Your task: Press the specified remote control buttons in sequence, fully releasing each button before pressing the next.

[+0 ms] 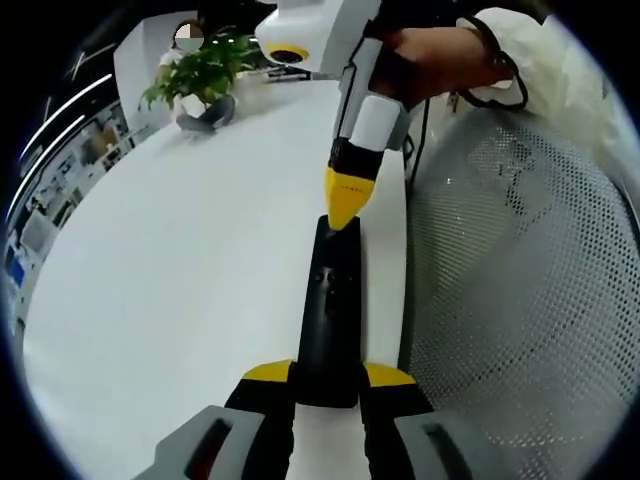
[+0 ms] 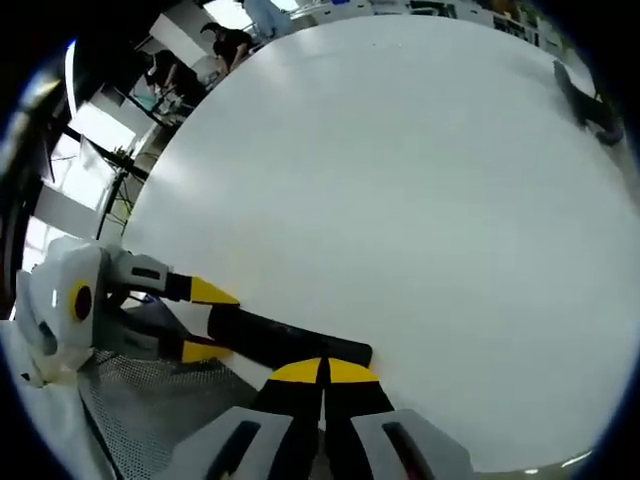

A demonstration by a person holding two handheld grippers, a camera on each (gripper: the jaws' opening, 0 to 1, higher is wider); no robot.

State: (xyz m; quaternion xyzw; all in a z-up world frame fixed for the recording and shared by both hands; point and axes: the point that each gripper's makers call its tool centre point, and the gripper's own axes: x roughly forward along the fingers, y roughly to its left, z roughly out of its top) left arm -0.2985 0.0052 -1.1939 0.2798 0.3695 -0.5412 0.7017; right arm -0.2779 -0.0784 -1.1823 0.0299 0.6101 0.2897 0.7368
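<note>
Remote control (image 1: 328, 320) is lying at the lower centre on the white table (image 1: 180, 280), being clamped by the left tongs (image 1: 328, 378) while the closed, empty right tongs (image 1: 343, 205) are touching its far end, needing a straight, gentle press, though its buttons are proving too indistinct to identify.

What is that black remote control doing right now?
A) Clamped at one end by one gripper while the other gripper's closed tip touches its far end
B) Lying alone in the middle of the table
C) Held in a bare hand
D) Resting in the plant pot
A: the left gripper clamps the remote between its jaws, while the right gripper touches its far end with closed yellow tips.
</note>
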